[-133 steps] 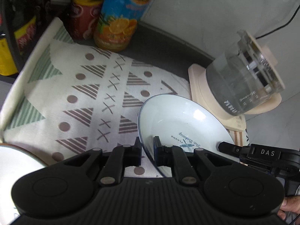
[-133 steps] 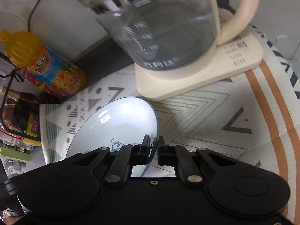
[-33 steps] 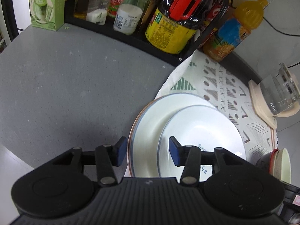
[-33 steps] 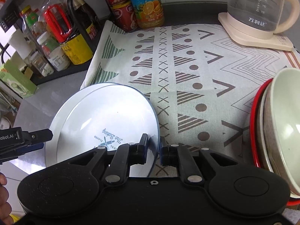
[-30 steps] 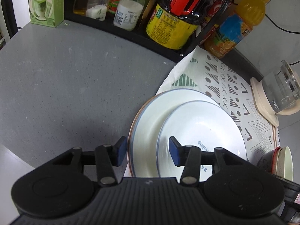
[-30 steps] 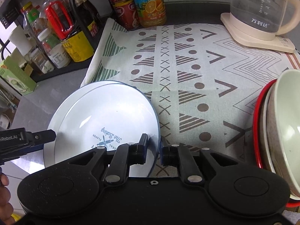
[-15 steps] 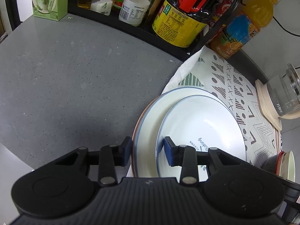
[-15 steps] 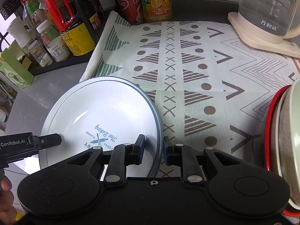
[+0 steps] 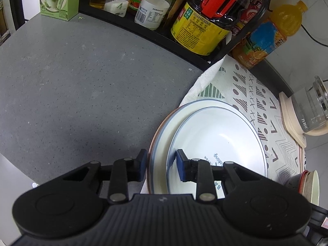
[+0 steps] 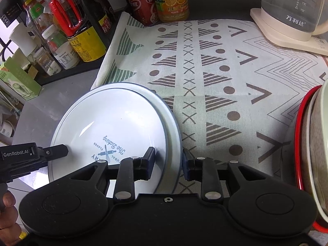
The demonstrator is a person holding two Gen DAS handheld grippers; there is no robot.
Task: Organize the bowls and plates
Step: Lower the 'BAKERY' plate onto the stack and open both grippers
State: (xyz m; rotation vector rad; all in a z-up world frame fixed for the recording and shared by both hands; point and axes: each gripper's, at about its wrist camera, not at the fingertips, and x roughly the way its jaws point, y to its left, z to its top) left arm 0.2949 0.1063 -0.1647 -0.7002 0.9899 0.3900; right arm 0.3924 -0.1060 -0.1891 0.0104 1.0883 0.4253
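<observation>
A white deep plate with blue lettering (image 9: 217,143) (image 10: 106,119) lies on top of a wider blue-rimmed plate (image 9: 162,131) (image 10: 173,123); a copper-edged rim (image 9: 150,153) shows beneath. My left gripper (image 9: 161,165) straddles the stack's left rim. Its jaws are closing, and its pads do not visibly press. My right gripper (image 10: 168,162) straddles the right rim with its jaws opening and both pads off the plates. Stacked bowls with a red rim (image 10: 313,143) (image 9: 309,182) stand to the right.
The stack sits at the left end of a patterned cloth (image 10: 215,71), beside grey counter (image 9: 71,82). Sauce bottles in a black rack (image 9: 201,30) (image 10: 67,26) line the back. A glass kettle (image 10: 293,6) stands at the back right. A person's hand (image 10: 8,211) holds the left gripper.
The lettered plate came from beside the kettle onto the stack. Over the last second the right jaws spread off its rim and the left jaws narrowed around the stack's rim.
</observation>
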